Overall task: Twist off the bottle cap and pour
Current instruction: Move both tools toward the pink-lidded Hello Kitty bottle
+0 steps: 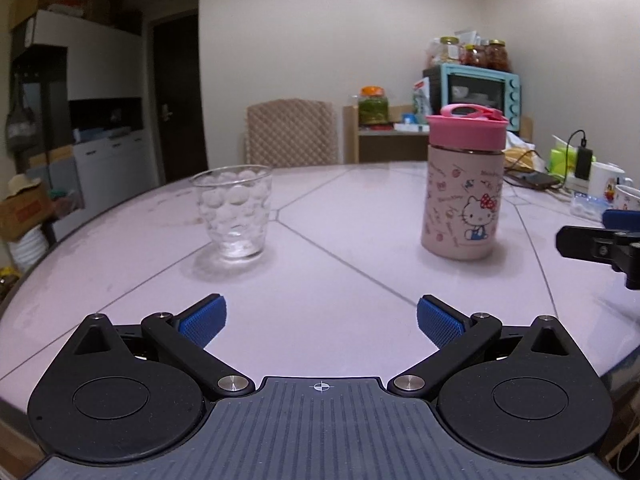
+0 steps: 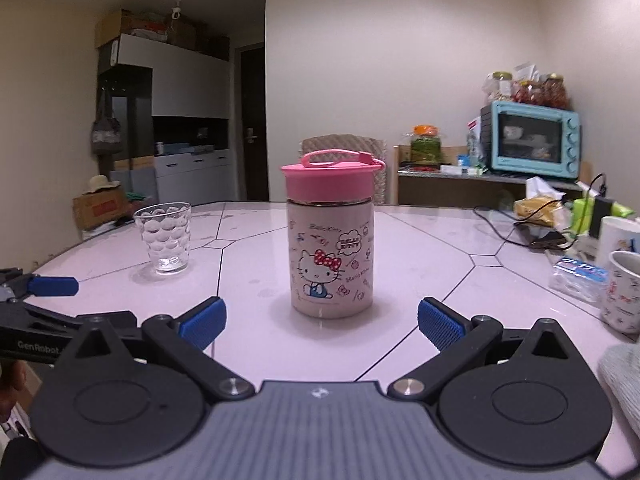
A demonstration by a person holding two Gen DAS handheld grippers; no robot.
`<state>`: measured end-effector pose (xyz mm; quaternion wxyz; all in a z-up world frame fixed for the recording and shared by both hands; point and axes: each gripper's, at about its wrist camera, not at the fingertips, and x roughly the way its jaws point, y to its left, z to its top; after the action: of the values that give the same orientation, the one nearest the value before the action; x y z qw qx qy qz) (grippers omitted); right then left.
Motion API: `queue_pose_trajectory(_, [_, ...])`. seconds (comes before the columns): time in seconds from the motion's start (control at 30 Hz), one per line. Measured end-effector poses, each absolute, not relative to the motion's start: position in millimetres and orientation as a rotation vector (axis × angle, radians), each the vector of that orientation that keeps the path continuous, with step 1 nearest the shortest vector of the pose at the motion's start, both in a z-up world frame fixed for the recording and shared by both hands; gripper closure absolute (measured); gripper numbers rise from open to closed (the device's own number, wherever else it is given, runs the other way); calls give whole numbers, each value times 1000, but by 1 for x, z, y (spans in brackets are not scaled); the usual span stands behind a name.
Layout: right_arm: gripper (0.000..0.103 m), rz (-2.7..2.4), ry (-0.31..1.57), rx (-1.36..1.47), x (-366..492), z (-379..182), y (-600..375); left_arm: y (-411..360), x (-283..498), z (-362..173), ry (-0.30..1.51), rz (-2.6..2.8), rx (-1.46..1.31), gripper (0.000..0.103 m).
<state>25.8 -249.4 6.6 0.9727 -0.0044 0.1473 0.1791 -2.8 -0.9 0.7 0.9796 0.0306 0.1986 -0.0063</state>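
Right wrist view: pale pink counter (image 2: 400, 248) with dark seam lines fills the scene, a cluttered room behind it.
Counter: bottle and glass stand on it, well apart from each other; mugs and a cable crowd its right edge.
Toaster oven (image 2: 534, 140): turquoise, on a shelf against the far wall, jars stacked on top.
Chair (image 1: 291, 132): quilted beige back, at the counter's far side.
Right gripper (image 2: 322, 320): jaws released, spread wide, nothing between the blue pads; it points straight at the bottle.
Left gripper (image 1: 321, 320): jaws likewise released and holding nothing, bare counter between them; from the right wrist view only one blue fingertip (image 2: 54, 286) and a black arm show at the left edge.
Bottle (image 2: 330, 256): cream cartoon-cat print, upright, centred just ahead of the right jaws and not touched by either pad; from the left wrist view it stands ahead and to the right, beyond the right-hand pad.
Glass (image 1: 232, 214): clear, dimpled, upright, looks empty; ahead and left of the left jaws, apart from them.
Cap (image 2: 330, 178): pink, with a carry loop, seated on the bottle.
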Motion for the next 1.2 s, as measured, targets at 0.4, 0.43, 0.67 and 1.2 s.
queue_pose_trajectory(0.4, [0,397,363,10,70,16,-273,-46,37,10,442,-31,96,0])
queue_pose_trajectory(0.43, [0,402,351,2,71,15,-274,-51,43,10,442,-29,104,0])
queue_pose_trajectory(0.67, [0,475,336,-20,89,14,-283,-68,59,14,424,-50,133,0])
queue_pose_trajectory(1.2, [0,501,293,11,89,22,-298,-86,78,13,416,-174,177,0])
